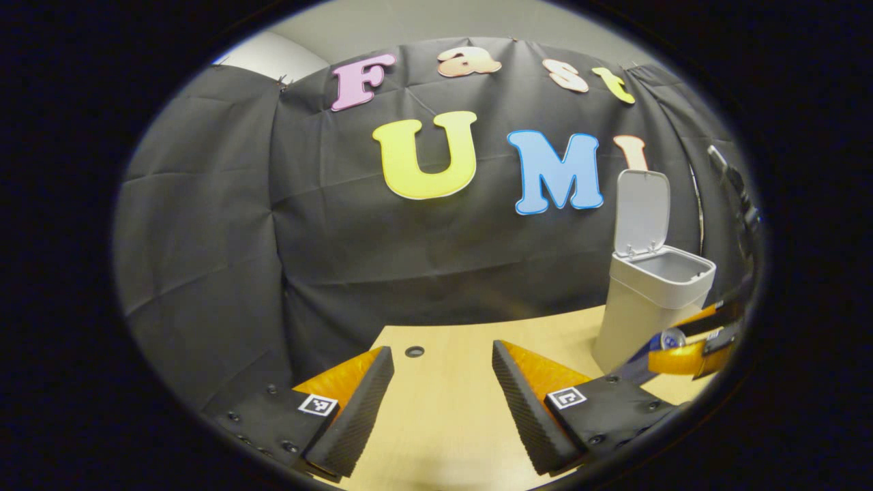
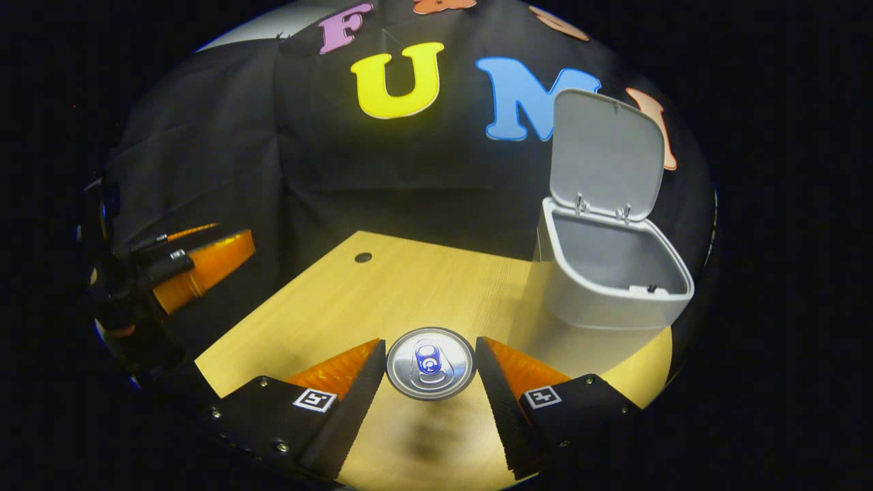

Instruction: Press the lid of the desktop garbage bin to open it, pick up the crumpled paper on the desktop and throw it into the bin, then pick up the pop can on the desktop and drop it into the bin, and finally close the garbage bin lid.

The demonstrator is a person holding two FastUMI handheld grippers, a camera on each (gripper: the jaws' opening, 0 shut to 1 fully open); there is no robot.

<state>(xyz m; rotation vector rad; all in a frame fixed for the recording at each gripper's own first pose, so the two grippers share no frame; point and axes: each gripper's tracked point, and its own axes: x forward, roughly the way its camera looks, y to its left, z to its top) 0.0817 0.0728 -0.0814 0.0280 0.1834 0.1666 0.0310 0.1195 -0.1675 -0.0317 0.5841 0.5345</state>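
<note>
Desk [image 2: 436, 286] wooden, small hole [image 2: 363, 258] near far edge. Bin [image 2: 607, 286] at desk's right rear, lid [image 2: 605, 155] swung upright. Right gripper [image 2: 431, 368] clenched on can [image 2: 430, 363], lifted above desk, near bin. Left gripper [image 1: 443, 382] released, holding nothing, low over bare desk left of bin.

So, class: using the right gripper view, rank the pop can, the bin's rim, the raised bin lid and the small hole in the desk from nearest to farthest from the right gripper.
1. Pop can: between the right gripper fingers, upright.
2. Bin rim: ahead, to the right.
3. Desk hole and raised lid: hole far left, lid behind the rim; too close to call.
</note>
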